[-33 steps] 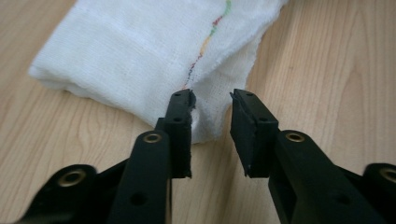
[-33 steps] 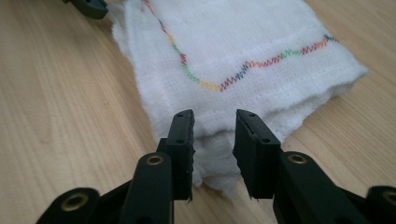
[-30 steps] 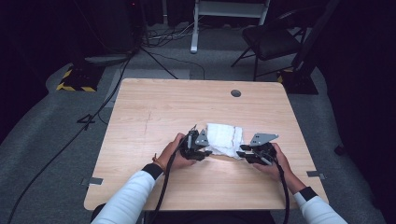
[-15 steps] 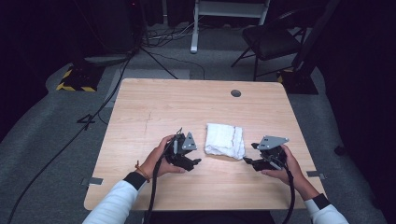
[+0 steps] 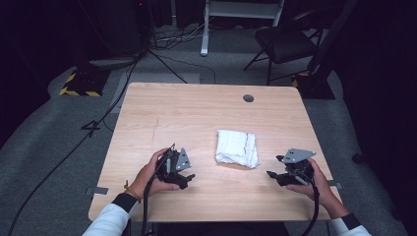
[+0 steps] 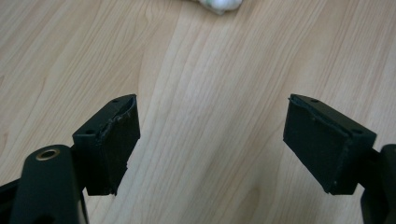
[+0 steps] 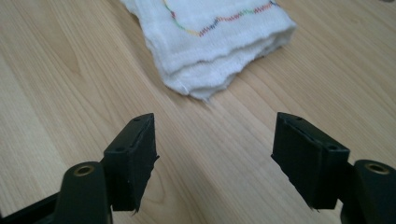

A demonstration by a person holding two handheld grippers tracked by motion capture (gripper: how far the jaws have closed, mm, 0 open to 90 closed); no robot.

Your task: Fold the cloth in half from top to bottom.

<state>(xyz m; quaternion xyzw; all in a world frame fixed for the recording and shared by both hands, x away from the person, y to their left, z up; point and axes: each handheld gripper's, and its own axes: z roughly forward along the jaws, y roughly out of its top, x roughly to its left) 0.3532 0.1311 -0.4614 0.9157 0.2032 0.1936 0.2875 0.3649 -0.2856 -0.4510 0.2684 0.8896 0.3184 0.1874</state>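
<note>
A folded white cloth lies flat on the wooden counter, between the two tongs and a little farther from the person than both of them. It is folded into a thick pad of several layers, with a thin line of coloured stitching running across its top face, which shows clearly in the right gripper view.

The left tongs sit in the person's left hand, low over the counter and well apart from the cloth, which lies off to their right. In the left gripper view the two black jaws stand wide apart with nothing between them, only bare wood below; a small edge of the cloth peeks in at the top, far ahead of the pads. These jaws have just been opening.

The right tongs are held in the person's right hand, also near the counter's near edge, with the cloth to their left and apart from them. In the right gripper view the jaws are spread wide and hold nothing; the cloth's layered edge lies just ahead of the pads, not touching either one. These jaws too have just been opening.

A grey three-cornered plate rides on top of the right tongs, and a black cable trails from them toward the person. Both white sleeves enter from the near side.
</note>
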